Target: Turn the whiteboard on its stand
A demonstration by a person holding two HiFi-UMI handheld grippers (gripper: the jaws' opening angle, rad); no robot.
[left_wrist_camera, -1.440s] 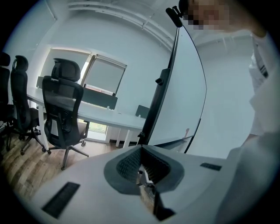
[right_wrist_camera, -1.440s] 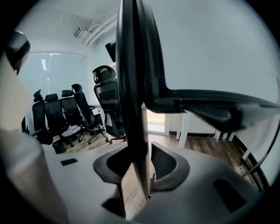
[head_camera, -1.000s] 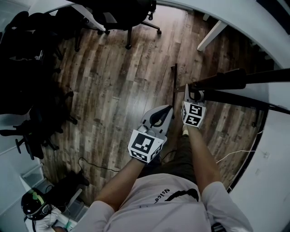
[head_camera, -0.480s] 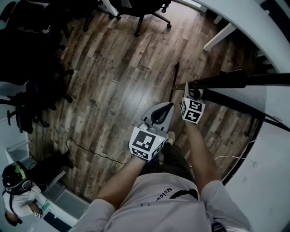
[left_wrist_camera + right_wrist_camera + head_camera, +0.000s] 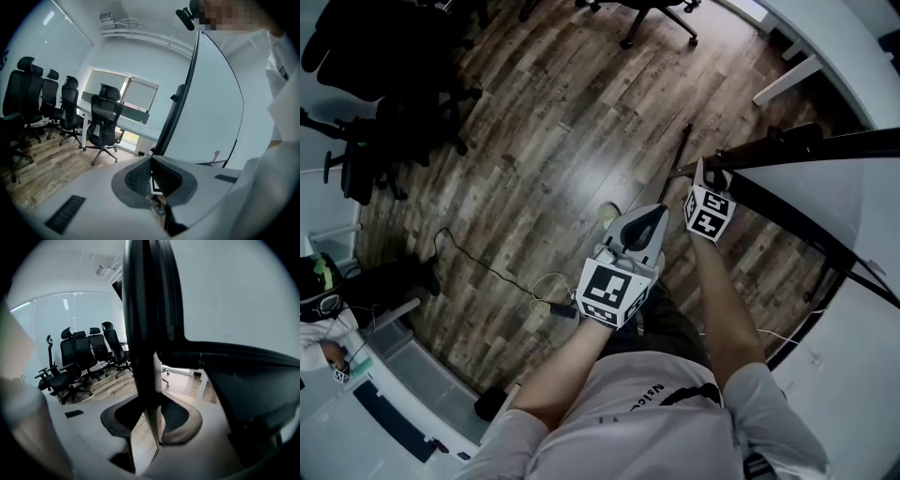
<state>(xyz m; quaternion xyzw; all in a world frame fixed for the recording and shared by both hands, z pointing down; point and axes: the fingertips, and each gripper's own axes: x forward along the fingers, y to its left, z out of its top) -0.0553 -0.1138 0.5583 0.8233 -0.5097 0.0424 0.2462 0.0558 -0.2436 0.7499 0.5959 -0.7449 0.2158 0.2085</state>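
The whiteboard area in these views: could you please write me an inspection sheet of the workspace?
surface: wood-plank floor.
job's things: whiteboard, its edge between the right gripper's fingers.
clutter: nothing seen.
grippers: left gripper shut and empty; right gripper on the whiteboard's edge, fingers opening.
cables: black cable lying on the floor at the person's left.
surroundings: black office chairs, white desk, another person at the lower left.

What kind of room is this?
Probably an office or meeting room. There is a row of black swivel chairs, a long white desk behind them, and a big whiteboard on a stand.
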